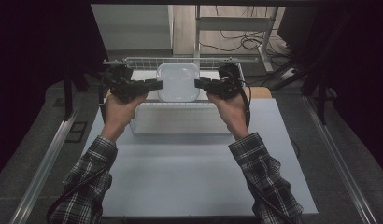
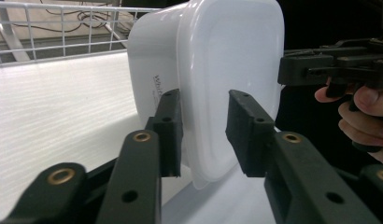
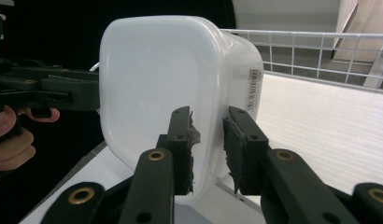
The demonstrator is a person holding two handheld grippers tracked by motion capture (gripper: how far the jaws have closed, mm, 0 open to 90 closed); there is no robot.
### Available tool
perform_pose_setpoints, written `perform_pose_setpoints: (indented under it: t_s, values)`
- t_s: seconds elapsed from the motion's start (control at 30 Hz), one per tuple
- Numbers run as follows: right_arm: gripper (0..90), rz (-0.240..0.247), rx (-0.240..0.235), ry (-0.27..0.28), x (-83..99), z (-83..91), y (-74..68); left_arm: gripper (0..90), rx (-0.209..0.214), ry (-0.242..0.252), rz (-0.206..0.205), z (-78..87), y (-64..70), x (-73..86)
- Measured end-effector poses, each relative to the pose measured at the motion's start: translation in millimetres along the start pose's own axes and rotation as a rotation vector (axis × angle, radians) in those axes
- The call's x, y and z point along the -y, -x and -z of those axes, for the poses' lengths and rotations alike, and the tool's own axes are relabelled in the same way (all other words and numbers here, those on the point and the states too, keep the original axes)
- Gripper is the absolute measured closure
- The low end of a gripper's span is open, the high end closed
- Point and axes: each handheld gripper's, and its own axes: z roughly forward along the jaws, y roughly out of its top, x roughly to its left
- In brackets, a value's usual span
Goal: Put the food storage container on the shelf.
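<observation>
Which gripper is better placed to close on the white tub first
Right, by a little. The right gripper straddles the white tub's rim with a narrow gap; the left gripper also straddles it, but its jaws stand wider.

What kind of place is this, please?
Probably a lab or workshop set up for recording: a table framed by metal rails, loose cables on the floor, and a wire basket holding a tub.

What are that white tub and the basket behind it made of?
The tub looks like glossy white plastic: smooth, rounded corners, soft reflections, a printed barcode. The basket seems to be white-coated metal wire, going by its thin welded grid.
</observation>
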Motion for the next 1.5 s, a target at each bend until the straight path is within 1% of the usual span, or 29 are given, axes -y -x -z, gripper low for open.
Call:
perform_pose_setpoints:
  t_s: [0.1, 0.17, 0.23, 0.27, 0.3, 0.33, 0.4, 0.5, 0.57, 0.67, 0.7, 0.77, 0.8, 0.9, 0.93, 1.0, 1.03, 1.1, 1.17, 1.23, 1.27, 1.3, 1.33, 1.37, 1.43, 1.47, 1.5]
  values:
    - [67.8, 0.009, 0.011, 0.001, -1.2, -2.4, -0.2, 61.6, 0.004, 0.001, -0.001, -2.5, -0.1, -2.1]
    - [66.3, 0.017, 0.016, -0.009, -2.4, -4.6, -0.2, 58.8, -0.007, 0.0, -0.009, -4.4, 0.5, -3.2]
    - [65.1, 0.034, 0.037, -0.019, -3.5, -7.5, -0.2, 58.8, -0.022, -0.007, -0.016, -6.9, 0.8, -4.4]
    - [64.6, 0.038, 0.043, -0.023, -3.9, -8.5, -0.3, 59.1, -0.022, -0.007, -0.016, -6.9, 0.8, -4.4]
    - [63.9, 0.039, 0.051, -0.028, -4.5, -10.2, -0.2, 60.0, -0.036, -0.016, -0.017, -9.4, -0.1, -5.2]
    - [63.2, 0.041, 0.054, -0.03, -4.9, -11.4, 0.4, 60.8, -0.039, -0.02, -0.014, -10.5, -1.2, -5.4]
    - [62.7, 0.033, 0.05, -0.03, -5.6, -12.8, 1.6, 61.6, -0.042, -0.024, -0.004, -12.2, -3.9, -5.5]
    - [61.1, 0.028, 0.045, -0.033, -6.8, -14.9, 3.5, 63.1, -0.051, -0.033, -0.005, -15.7, -6.7, -5.5]
    - [60.1, 0.024, 0.046, -0.037, -7.9, -16.2, 4.5, 62.4, -0.05, -0.029, 0.005, -17.6, -7.8, -5.7]
    - [58.2, 0.024, 0.048, -0.042, -9.3, -18.1, 5.5, 61.2, -0.055, -0.028, 0.008, -19.5, -9.2, -7.1]
    - [57.4, 0.023, 0.048, -0.044, -9.9, -18.9, 5.9, 60.1, -0.063, -0.028, 0.009, -20.4, -8.9, -7.7]
    - [55.5, 0.016, 0.05, -0.045, -10.9, -21.1, 6.7, 57.1, -0.08, -0.03, -0.001, -22.2, -8.4, -8.9]
    - [55.0, 0.013, 0.051, -0.046, -11.3, -21.8, 7.0, 55.7, -0.097, -0.028, -0.01, -23.5, -8.8, -10.2]
    - [52.2, -0.006, 0.053, -0.047, -12.6, -24.5, 9.1, 51.0, -0.104, -0.028, -0.002, -25.7, -12.3, -13.1]
    - [51.2, 0.0, 0.068, -0.04, -12.9, -25.3, 9.7, 49.4, -0.108, -0.023, 0.002, -26.6, -13.5, -13.8]
    - [49.8, 0.024, 0.106, -0.029, -14.1, -26.2, 9.4, 49.1, -0.108, -0.012, 0.009, -28.4, -15.4, -15.2]
    - [49.8, 0.031, 0.124, -0.026, -15.2, -27.1, 9.5, 48.4, -0.114, -0.011, 0.005, -29.2, -16.5, -16.1]
    - [49.3, 0.033, 0.142, -0.021, -16.8, -29.4, 9.7, 46.8, -0.123, -0.005, 0.007, -30.4, -16.8, -16.8]
    - [48.7, 0.04, 0.168, -0.014, -18.1, -32.0, 9.4, 45.4, -0.14, 0.006, 0.006, -33.2, -18.0, -18.0]
    - [47.0, 0.05, 0.194, -0.011, -19.7, -34.8, 9.9, 42.6, -0.155, 0.01, -0.003, -34.8, -17.4, -18.5]
    - [47.0, 0.05, 0.194, -0.011, -19.7, -34.8, 9.9, 40.3, -0.155, 0.01, -0.003, -34.8, -17.4, -18.5]
    - [46.2, 0.046, 0.2, -0.014, -20.7, -35.9, 10.1, 40.3, -0.169, 0.009, -0.022, -35.1, -16.7, -18.6]
    - [45.5, 0.043, 0.203, -0.016, -21.7, -37.0, 10.2, 38.1, -0.178, 0.011, -0.032, -35.0, -15.9, -18.6]
    - [43.1, 0.051, 0.204, -0.019, -23.3, -37.9, 9.0, 34.9, -0.177, 0.014, -0.04, -34.3, -15.2, -18.5]
    - [39.7, 0.062, 0.187, -0.02, -24.4, -37.7, 7.8, 30.7, -0.156, 0.021, -0.039, -33.2, -14.8, -18.1]
    - [39.7, 0.062, 0.187, -0.02, -24.4, -37.7, 7.8, 28.2, -0.156, 0.021, -0.039, -33.2, -14.8, -18.1]
    - [34.1, 0.073, 0.164, -0.03, -25.8, -38.2, 5.3, 26.1, -0.142, 0.019, -0.051, -32.3, -14.2, -17.9]
